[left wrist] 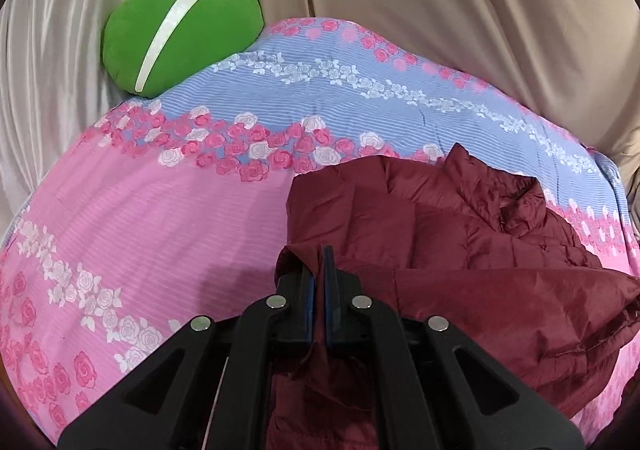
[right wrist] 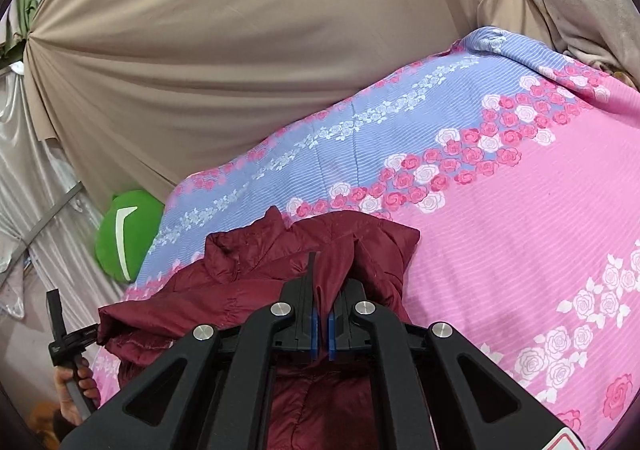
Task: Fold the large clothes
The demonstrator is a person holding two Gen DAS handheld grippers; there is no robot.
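Observation:
A dark red puffer jacket [left wrist: 472, 234] lies bunched on a bed with a pink and blue rose-print cover [left wrist: 160, 209]. My left gripper [left wrist: 323, 254] is shut on a fold of the jacket's edge, which runs down between the blue pads. In the right wrist view the same jacket [right wrist: 256, 262] spreads to the left over the cover [right wrist: 520, 217], and my right gripper [right wrist: 320, 270] is shut on another fold of it. The left gripper's handle [right wrist: 68, 334] shows at the lower left there, held by a hand [right wrist: 76, 394].
A green plush cushion [left wrist: 176, 37] with a white stripe rests at the bed's far left corner, seen also as a green cushion [right wrist: 124, 234]. Beige curtains [left wrist: 440, 9] and silvery drapes [left wrist: 52, 69] hang behind the bed. Bare cover lies left of the jacket.

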